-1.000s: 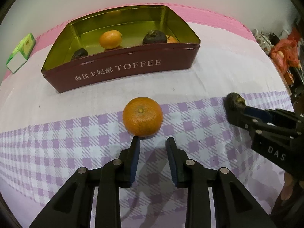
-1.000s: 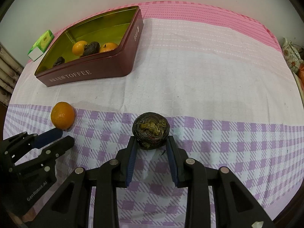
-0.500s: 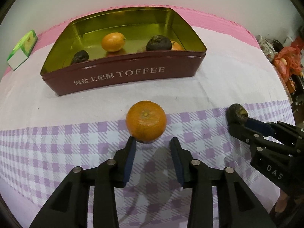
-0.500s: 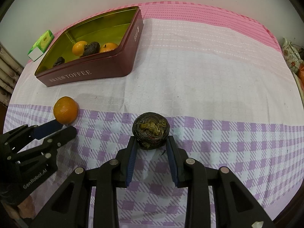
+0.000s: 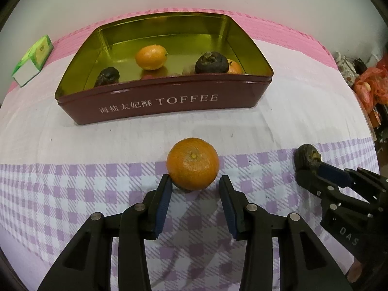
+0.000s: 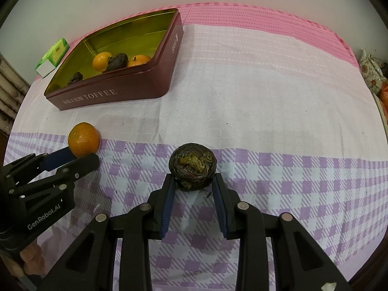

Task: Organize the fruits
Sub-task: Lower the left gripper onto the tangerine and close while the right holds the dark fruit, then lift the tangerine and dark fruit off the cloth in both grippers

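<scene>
A checked cloth [image 6: 254,92], pink at the far edge, white in the middle and purple near the cameras, covers the surface under a pale wall.

In the left wrist view, the left gripper [image 5: 195,184] sits at lower centre with its jaws apart; the orange [image 5: 192,163] lies on the cloth between the fingertips. The left pad appears to touch the fruit, while a gap shows at the right one.

In the right wrist view, the right gripper [image 6: 194,181] fills the lower centre, its blue pads set narrowly on both sides of a dark wrinkled fruit [image 6: 192,166] resting on the purple checks; whether they press it is hard to tell.

Further out, in the upper left of the right wrist frame, a maroon toffee tin [image 6: 116,94] stands open. It holds two orange fruits and two dark ones. A green and white box [image 6: 52,57] lies just beyond the tin's left end.
</scene>
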Demonstrator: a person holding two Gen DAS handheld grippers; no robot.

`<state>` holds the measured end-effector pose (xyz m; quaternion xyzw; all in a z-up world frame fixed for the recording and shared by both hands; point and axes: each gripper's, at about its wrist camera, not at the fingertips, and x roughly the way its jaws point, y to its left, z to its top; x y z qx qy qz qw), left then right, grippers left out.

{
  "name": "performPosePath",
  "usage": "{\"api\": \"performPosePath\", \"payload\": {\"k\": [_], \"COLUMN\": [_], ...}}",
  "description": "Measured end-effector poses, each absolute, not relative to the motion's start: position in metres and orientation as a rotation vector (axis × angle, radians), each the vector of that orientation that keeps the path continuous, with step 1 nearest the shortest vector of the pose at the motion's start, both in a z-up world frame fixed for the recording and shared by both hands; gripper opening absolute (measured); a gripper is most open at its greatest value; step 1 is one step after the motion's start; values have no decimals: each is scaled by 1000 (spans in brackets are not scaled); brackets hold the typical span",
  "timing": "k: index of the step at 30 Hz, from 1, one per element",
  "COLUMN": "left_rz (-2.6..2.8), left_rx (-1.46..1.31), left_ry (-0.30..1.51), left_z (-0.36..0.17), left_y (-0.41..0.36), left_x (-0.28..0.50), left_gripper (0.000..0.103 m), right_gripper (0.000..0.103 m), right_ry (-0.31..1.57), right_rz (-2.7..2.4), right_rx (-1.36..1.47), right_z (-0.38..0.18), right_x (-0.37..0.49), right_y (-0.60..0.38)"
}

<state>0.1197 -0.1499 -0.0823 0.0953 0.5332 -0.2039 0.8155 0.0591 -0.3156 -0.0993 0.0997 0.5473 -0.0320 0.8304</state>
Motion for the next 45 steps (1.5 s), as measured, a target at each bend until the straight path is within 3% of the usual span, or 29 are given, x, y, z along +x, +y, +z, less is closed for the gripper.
{"api": "performPosePath", "payload": {"k": [45], "left_rz": [-391], "left_rx": [204], "left_ry": [1123], "left_z": [-84], "left_y": [-107], "left_x": [132], "left_gripper": [39], "right_gripper": [29], "right_ry": [1185], "right_rz": [-92], "right_rx": [204], "right_z": [-101], "right_x": [60], "right_y": [-311]}}
